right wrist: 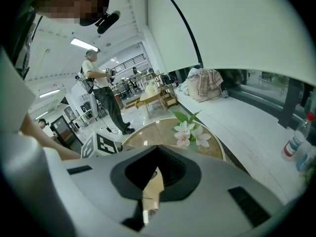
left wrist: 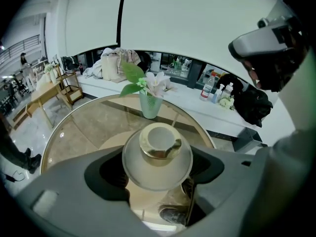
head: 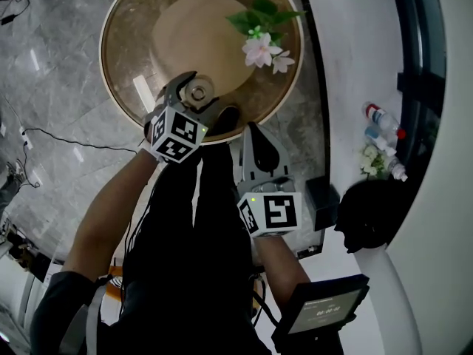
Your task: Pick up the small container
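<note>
The small container (head: 196, 92) is a white round pot with a gold rim (left wrist: 159, 143). It sits between the jaws of my left gripper (head: 195, 96), which is shut on it over the near edge of the round glass table (head: 129, 46). In the left gripper view the pot (left wrist: 157, 164) fills the gap between both grey jaws. Whether it rests on the glass or hangs just above it, I cannot tell. My right gripper (head: 256, 130) is shut and empty, just right of the left one at the table's near edge; its jaws (right wrist: 156, 172) meet tip to tip.
A vase of white flowers (head: 262, 44) stands on the table's far right side. Bottles (head: 383, 123) and a black bag (head: 369, 214) lie on the white ledge to the right. A person (right wrist: 102, 95) stands on the floor beyond the table. A dark screen (head: 325, 309) is low right.
</note>
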`<state>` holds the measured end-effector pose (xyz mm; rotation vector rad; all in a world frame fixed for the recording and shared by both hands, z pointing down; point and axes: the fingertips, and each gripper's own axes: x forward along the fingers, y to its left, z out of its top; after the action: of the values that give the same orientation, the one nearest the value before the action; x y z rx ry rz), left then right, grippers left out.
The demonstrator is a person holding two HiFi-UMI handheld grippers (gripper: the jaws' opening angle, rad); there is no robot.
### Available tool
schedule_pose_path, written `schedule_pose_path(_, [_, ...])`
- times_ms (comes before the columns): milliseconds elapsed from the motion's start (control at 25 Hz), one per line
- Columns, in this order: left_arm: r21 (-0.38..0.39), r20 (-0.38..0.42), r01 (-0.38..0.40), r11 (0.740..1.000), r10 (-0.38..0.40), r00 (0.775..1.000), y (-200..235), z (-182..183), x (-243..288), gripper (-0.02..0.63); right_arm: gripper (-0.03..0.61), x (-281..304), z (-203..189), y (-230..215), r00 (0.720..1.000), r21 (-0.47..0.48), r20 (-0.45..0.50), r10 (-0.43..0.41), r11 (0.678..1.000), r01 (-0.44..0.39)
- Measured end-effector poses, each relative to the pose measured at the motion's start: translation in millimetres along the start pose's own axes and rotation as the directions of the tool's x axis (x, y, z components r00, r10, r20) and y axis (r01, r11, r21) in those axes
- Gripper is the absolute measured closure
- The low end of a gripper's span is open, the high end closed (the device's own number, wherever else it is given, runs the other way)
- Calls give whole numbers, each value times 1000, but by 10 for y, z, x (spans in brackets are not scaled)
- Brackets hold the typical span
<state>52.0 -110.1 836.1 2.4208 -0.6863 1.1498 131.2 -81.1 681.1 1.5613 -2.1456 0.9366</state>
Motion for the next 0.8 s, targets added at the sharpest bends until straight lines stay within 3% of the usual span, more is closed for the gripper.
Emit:
schedule_pose_path(240, [-43,9,32,999,-32,999,-24,282,-511,270,581,-169,283,172,1000,-8,29,8,1000,-7])
schedule_pose_path(800, [-36,18,6,999,-5,1000,-140,924,-1725,270,581,-687,996,697,994,-61,98,45,997,-39])
